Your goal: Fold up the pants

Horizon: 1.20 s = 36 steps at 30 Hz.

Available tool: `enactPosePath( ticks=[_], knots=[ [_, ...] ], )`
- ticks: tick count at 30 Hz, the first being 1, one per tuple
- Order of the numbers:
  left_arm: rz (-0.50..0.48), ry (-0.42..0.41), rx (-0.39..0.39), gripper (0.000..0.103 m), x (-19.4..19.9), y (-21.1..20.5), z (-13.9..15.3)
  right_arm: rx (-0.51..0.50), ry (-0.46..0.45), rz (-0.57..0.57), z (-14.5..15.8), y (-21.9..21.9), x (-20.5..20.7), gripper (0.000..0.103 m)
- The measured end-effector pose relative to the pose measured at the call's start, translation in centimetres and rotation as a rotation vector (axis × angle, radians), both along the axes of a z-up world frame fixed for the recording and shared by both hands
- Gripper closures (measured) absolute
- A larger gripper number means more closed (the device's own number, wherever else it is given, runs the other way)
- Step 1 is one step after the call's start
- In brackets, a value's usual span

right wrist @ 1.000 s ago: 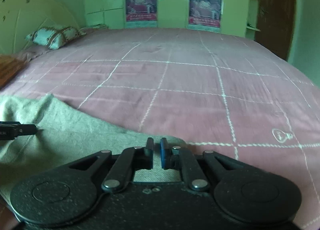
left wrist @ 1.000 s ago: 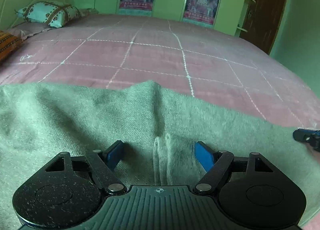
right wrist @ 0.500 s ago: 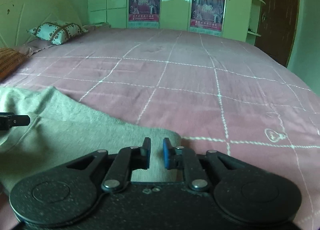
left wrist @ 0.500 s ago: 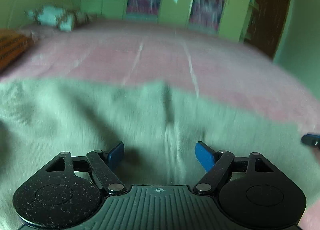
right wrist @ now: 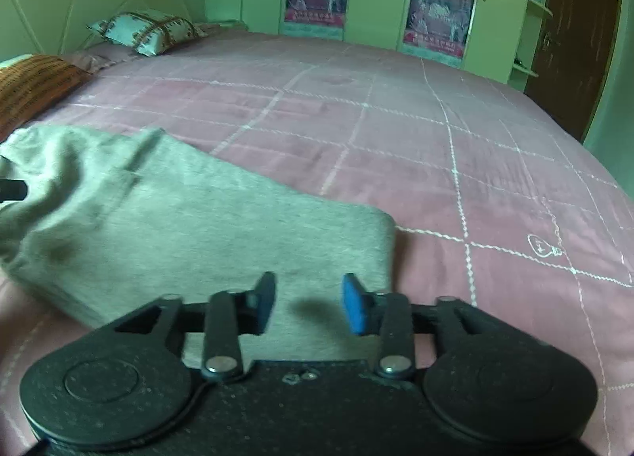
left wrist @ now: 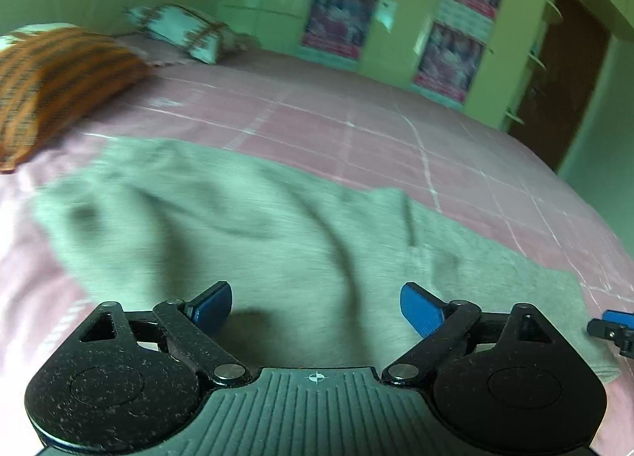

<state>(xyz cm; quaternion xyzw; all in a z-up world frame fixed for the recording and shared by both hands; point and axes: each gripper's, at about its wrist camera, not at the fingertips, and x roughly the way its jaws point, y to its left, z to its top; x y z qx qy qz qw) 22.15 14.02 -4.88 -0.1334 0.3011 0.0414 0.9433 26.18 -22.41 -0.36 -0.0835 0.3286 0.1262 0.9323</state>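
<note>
Grey pants (left wrist: pixel 277 230) lie flat on the pink bed, folded lengthwise into a long strip; they also show in the right wrist view (right wrist: pixel 190 218). My left gripper (left wrist: pixel 315 307) is open and empty, held just above the middle of the pants. My right gripper (right wrist: pixel 308 303) is open and empty above the right end of the pants near their edge. The tip of the right gripper shows at the right edge of the left wrist view (left wrist: pixel 612 327). The tip of the left gripper shows at the left edge of the right wrist view (right wrist: pixel 12 189).
The pink quilted bedspread (right wrist: pixel 436 146) stretches far beyond the pants. An orange pillow (left wrist: pixel 51 79) and a patterned pillow (right wrist: pixel 146 31) lie at the head on the left. Green wardrobes with posters (right wrist: pixel 438 16) and a brown door (right wrist: pixel 574 31) stand behind.
My right gripper has opened and let go of the pants' end. Both grippers have lifted and pulled back; the left view has swung left, and the pants lie flatter.
</note>
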Motion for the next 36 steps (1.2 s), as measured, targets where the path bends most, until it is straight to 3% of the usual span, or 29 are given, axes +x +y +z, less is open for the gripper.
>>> enactPosePath(
  ticks=[4,6,9,13,17,18,19,20,22,23,26,28,29,30,33,36],
  knots=[
    [0.05,-0.022,-0.01,0.011,-2.5,3.7,0.1,0.002,-0.01,0.02,0.7,1.3,-1.2,0.06],
    [0.094,-0.029,-0.072,0.011,-3.4,6.0,-0.3,0.0,-0.011,0.025,1.0,1.7,-1.6,0.059],
    [0.194,-0.021,-0.225,0.011,-3.6,10.4,-2.0,-0.004,-0.003,0.021,0.9,2.0,-1.9,0.058],
    [0.268,-0.067,-0.555,0.011,-2.1,16.0,-5.9,-0.014,0.027,0.019,0.4,2.7,-1.8,0.058],
    [0.266,-0.157,-0.678,0.011,0.6,19.2,-8.1,-0.01,0.031,0.02,0.3,3.7,-1.9,0.058],
    [0.276,-0.164,-0.693,0.013,1.2,19.5,-8.4,0.001,0.032,0.022,0.4,4.1,-1.8,0.058],
    [0.293,-0.164,-0.704,0.059,1.6,19.8,-8.3,0.016,0.03,0.03,0.6,4.6,-1.6,0.058],
    [0.31,-0.175,-0.709,0.075,1.6,20.0,-7.9,0.028,0.027,0.043,0.9,5.3,-1.4,0.058],
    [0.283,-0.251,-0.658,0.075,1.2,19.4,-6.5,0.03,0.018,0.082,1.4,7.5,-1.1,0.058],
    [0.285,-0.252,-0.614,0.075,1.1,19.1,-6.2,0.037,0.013,0.106,1.6,8.5,-0.9,0.058],
    [0.293,-0.213,-0.583,0.075,0.9,19.6,-7.6,0.036,0.002,0.194,1.6,12.3,-0.5,0.056],
    [0.296,-0.167,-0.592,0.074,0.4,20.5,-9.6,-0.05,0.033,0.237,0.0,15.1,0.2,0.055],
    [0.28,-0.182,-0.611,0.074,0.1,20.8,-10.1,-0.127,0.093,0.232,-1.6,16.2,1.0,0.055],
    [0.277,-0.184,-0.615,0.074,0.1,20.9,-10.0,-0.133,0.111,0.226,-3.0,16.4,1.4,0.053],
    [0.282,-0.175,-0.602,0.072,0.8,20.6,-9.2,-0.049,0.108,0.208,-2.1,15.2,1.6,0.054],
    [0.258,-0.238,-0.578,0.072,0.0,19.4,-7.1,0.084,0.048,0.16,-0.7,11.8,0.3,0.05]
  ],
)
